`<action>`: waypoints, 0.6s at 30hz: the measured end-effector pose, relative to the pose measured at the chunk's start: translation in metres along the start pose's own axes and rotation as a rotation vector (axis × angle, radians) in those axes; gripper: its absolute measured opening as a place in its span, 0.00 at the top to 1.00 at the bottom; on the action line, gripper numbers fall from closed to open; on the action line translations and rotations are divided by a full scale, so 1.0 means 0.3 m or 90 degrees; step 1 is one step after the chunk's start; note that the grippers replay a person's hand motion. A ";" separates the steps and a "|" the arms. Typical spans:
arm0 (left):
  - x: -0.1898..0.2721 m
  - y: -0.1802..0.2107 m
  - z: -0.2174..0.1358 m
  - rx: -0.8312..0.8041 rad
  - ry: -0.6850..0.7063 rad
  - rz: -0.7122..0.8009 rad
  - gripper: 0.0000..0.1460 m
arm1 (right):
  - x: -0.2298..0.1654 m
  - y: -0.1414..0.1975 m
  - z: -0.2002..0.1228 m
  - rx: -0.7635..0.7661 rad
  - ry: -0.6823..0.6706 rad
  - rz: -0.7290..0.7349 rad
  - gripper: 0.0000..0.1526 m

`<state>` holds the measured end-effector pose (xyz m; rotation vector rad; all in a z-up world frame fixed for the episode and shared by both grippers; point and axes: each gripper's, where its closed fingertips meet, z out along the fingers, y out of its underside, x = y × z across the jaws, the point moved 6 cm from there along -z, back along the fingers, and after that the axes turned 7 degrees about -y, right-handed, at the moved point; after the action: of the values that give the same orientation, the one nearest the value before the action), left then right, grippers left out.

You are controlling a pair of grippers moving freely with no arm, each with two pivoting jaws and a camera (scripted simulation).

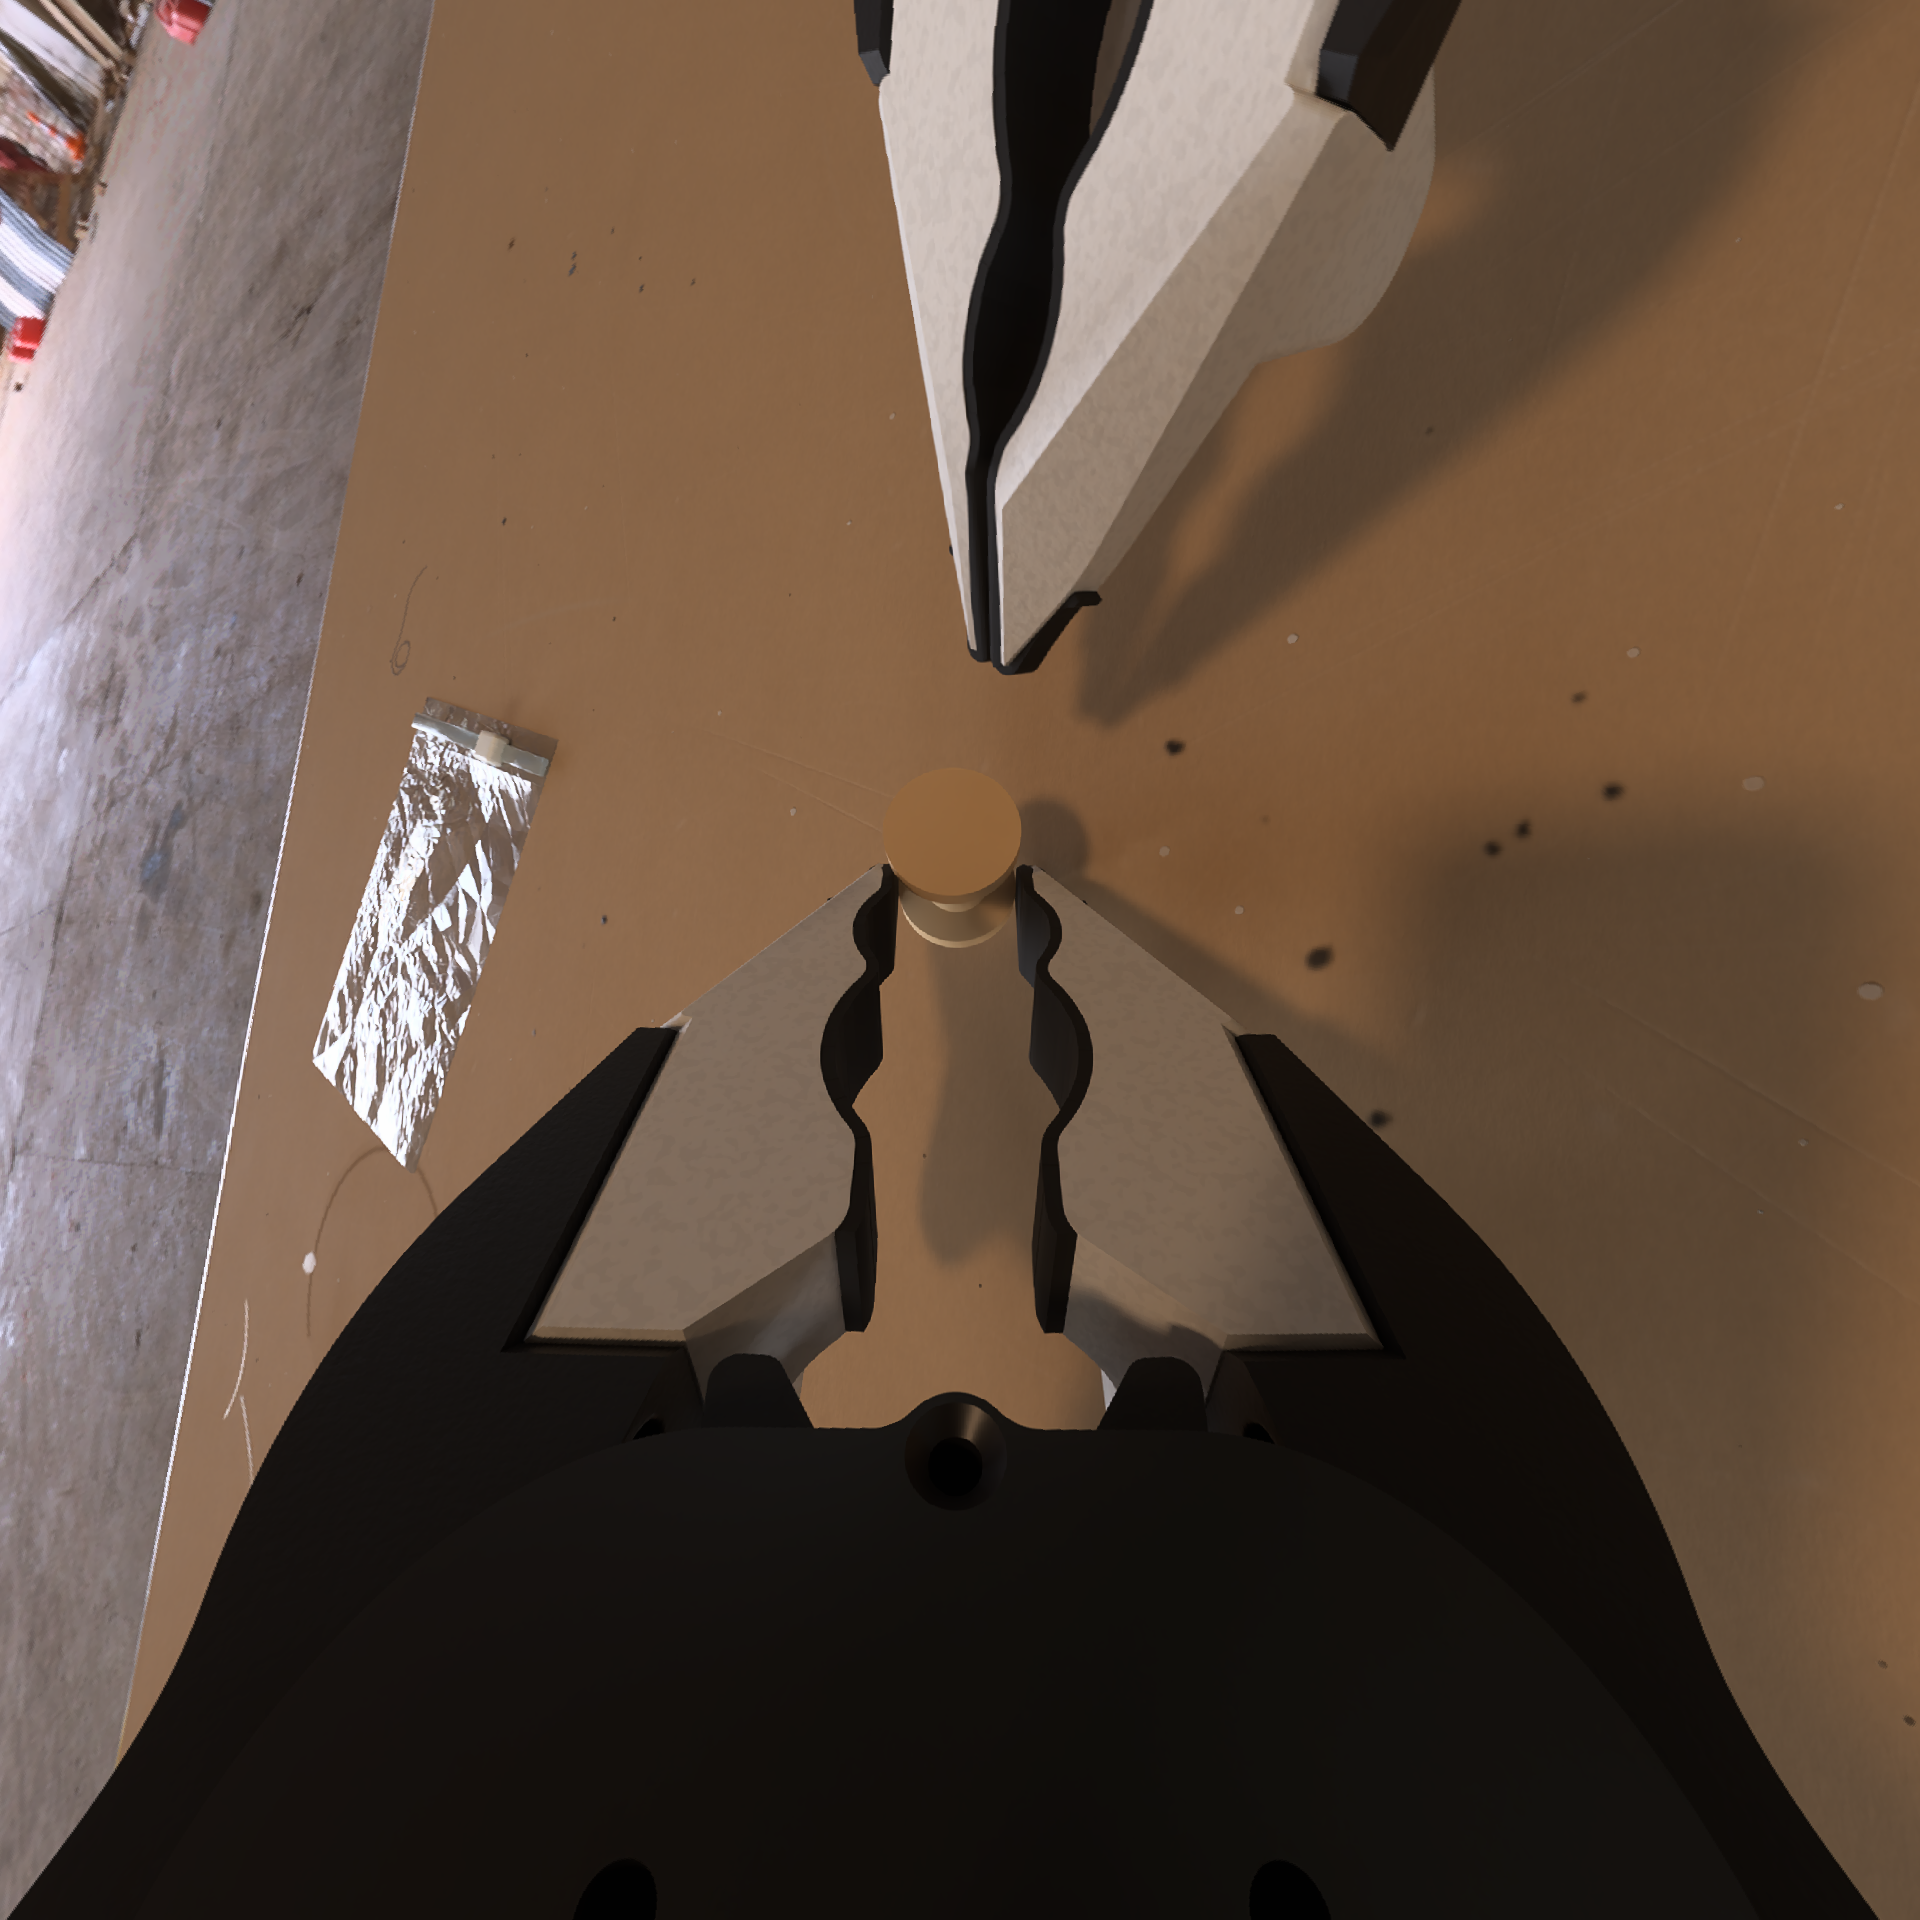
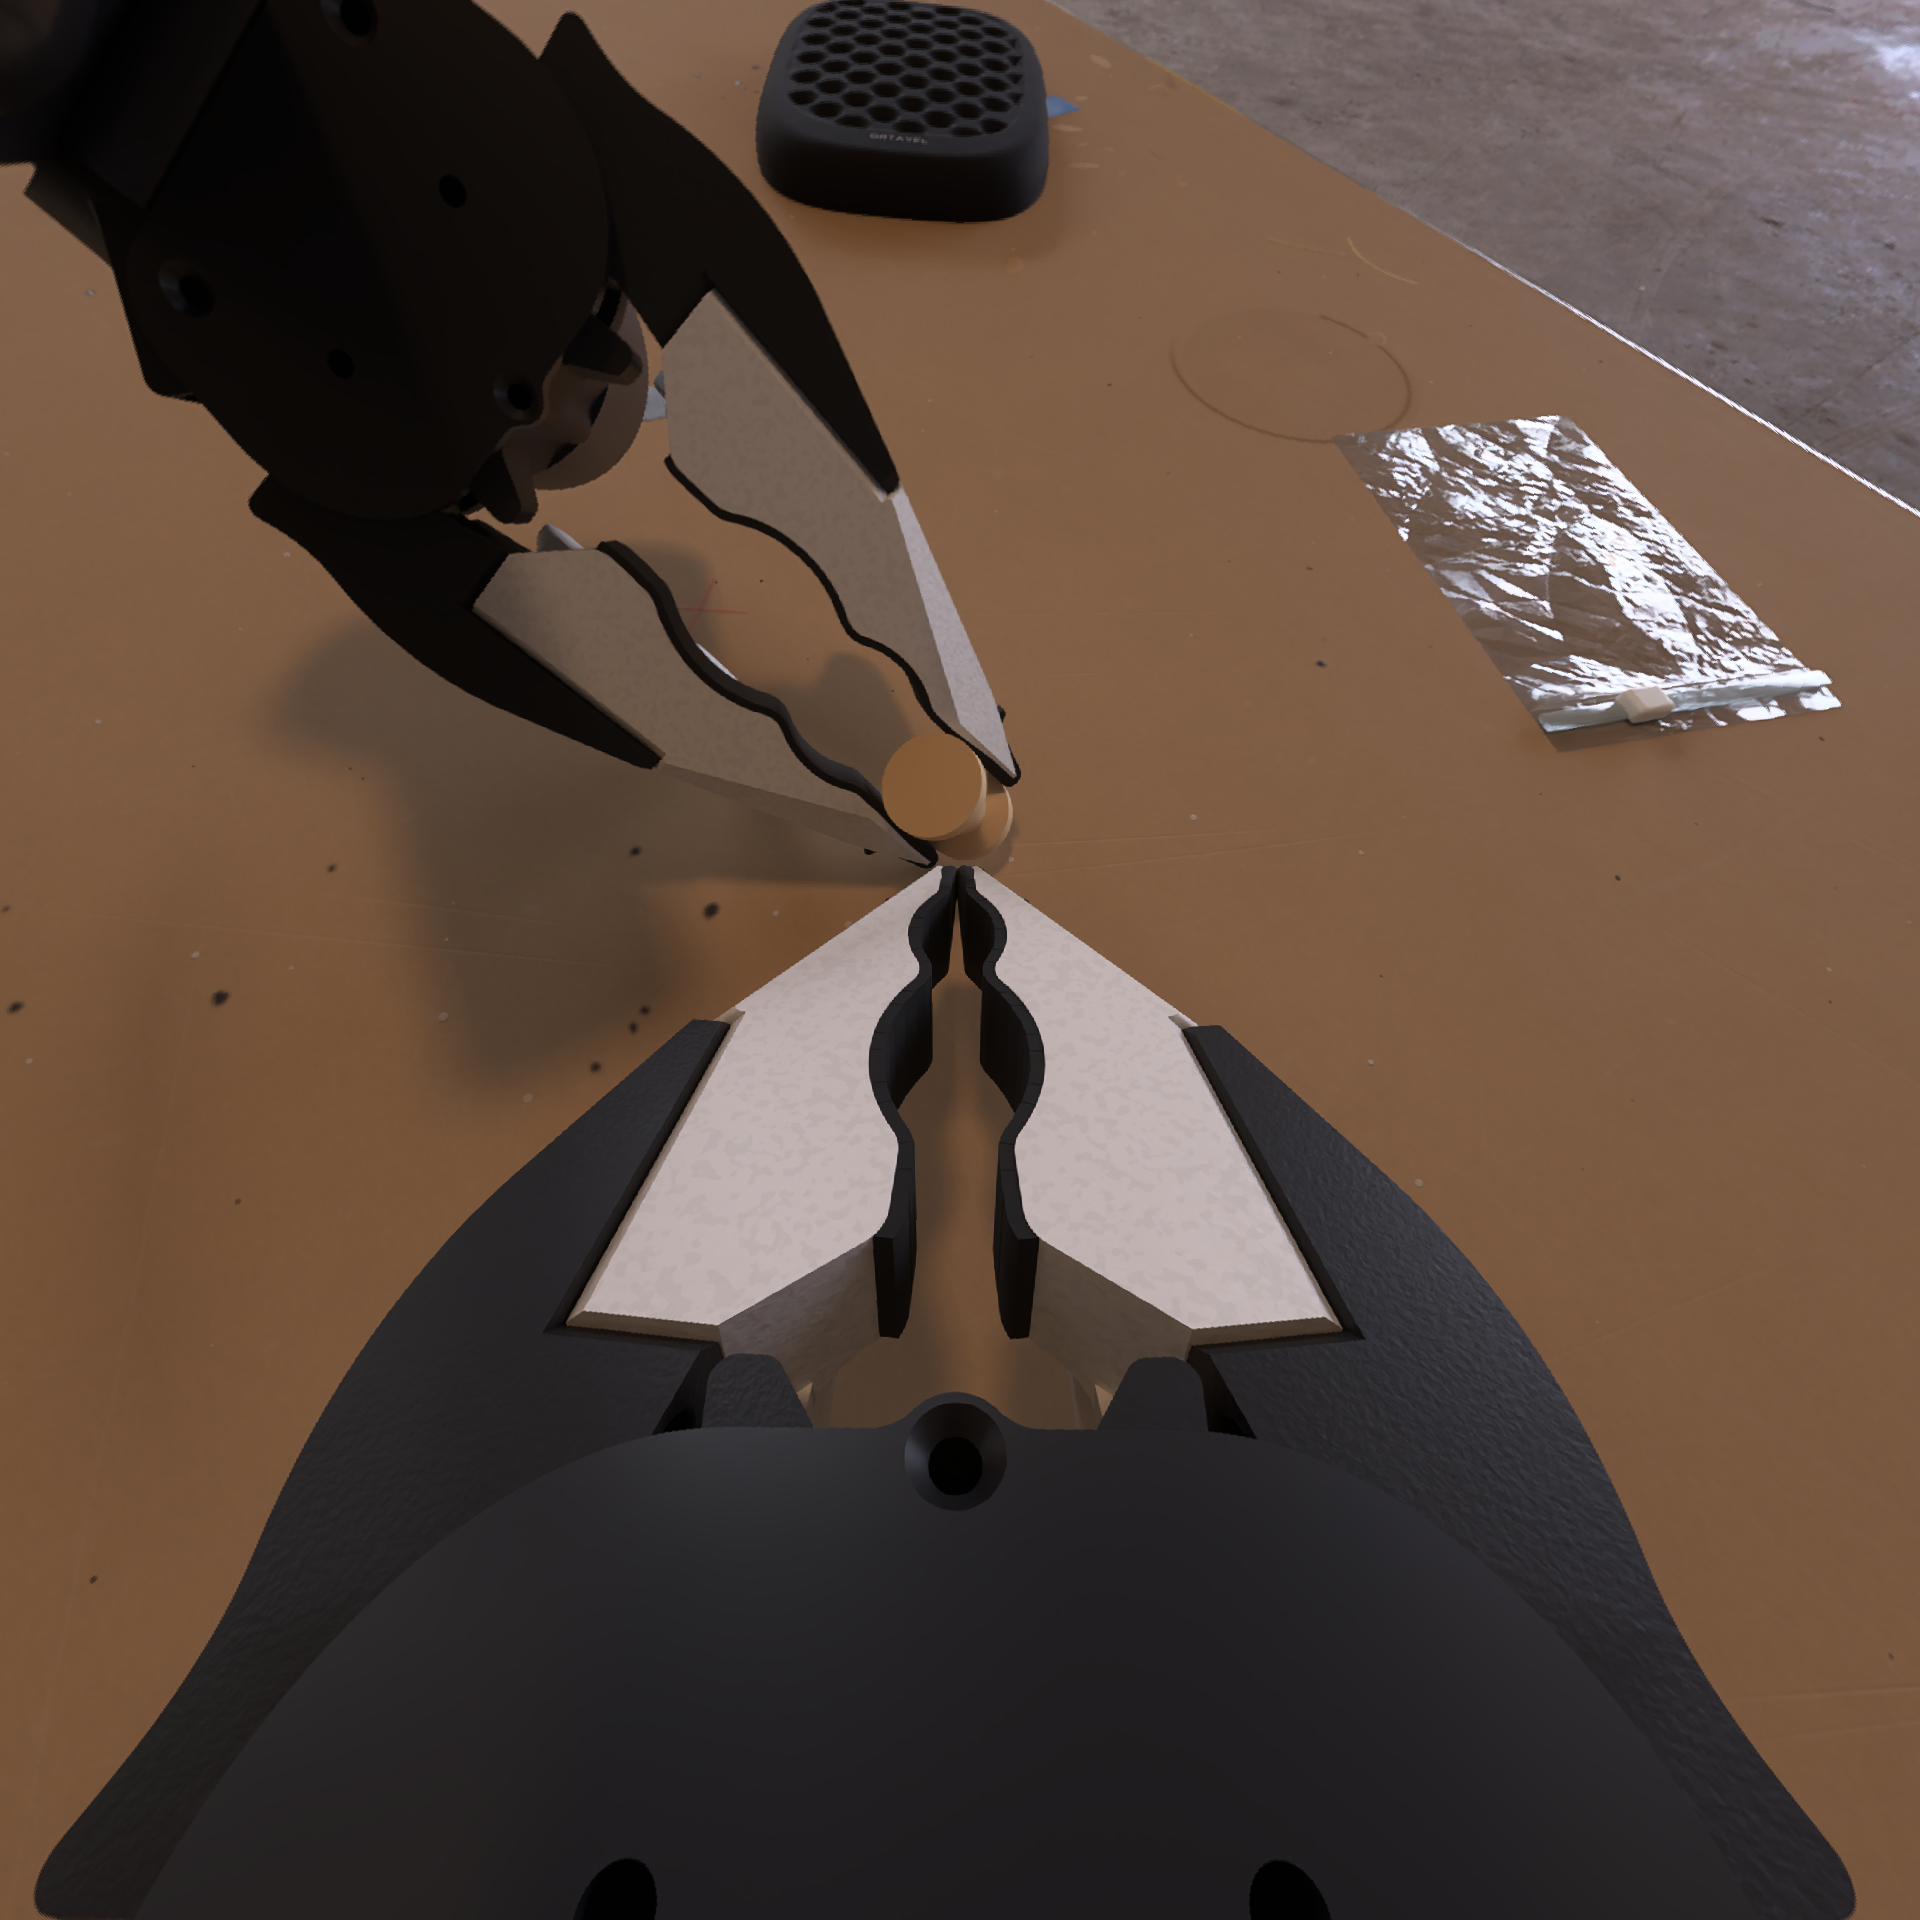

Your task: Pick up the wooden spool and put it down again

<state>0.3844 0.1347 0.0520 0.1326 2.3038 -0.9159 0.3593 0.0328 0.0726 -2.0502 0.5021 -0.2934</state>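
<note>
Fingers of the left gripper (image 1: 954, 878) pinched the wooden spool (image 1: 952, 833) at their tips, on the brown table (image 1: 675, 468). The right gripper (image 2: 956, 875), tips together and empty, hovered at twelve o'clock; a foil bag (image 1: 431, 925) lay at nine.

crinkled foil zip bag (image 2: 1590, 577) flat on brown tabletop (image 2: 1195, 935), off to right of right claw, near table edge. black honeycomb-topped pad (image 2: 902, 109) far ahead. grey concrete floor (image 2: 1610, 156) beyond edge.
</note>
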 end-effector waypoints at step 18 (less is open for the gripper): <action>0.000 -0.001 0.002 -0.001 -0.002 -0.002 0.85 | -0.032 0.008 0.014 -0.015 0.019 -0.024 1.00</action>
<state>0.3848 0.1342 0.0519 0.1261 2.3019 -0.9158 0.3518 0.0394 0.0684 -2.0831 0.4873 -0.3429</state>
